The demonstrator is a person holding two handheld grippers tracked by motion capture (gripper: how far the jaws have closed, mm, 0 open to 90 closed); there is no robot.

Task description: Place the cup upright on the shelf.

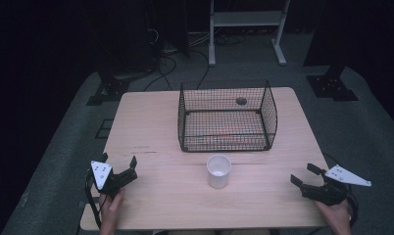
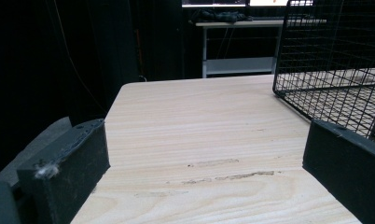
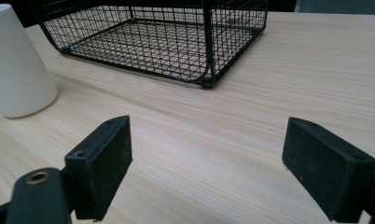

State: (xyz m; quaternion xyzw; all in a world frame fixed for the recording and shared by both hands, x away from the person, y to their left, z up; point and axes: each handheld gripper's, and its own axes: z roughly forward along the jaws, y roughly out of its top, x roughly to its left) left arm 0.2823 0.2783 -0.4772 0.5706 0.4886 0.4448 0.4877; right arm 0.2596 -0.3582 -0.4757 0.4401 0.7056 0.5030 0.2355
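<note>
White tapered paper cup (image 1: 218,171) upright on worktop (image 1: 151,127), before black wire basket (image 1: 227,116); left gripper (image 1: 117,167) and right gripper (image 1: 303,174) flank it, jaws apart, empty, poised for pickup.

The high view looked forward and down from above the person's side, taking in the whole table (image 1: 151,122) from some way off. The left gripper view sat low over the wood at the near left, facing across the table toward the wire basket (image 2: 335,60). The right gripper view sat equally low at the near right, angled toward the white cup (image 3: 15,60). Both gripper views shared the basket.
</note>
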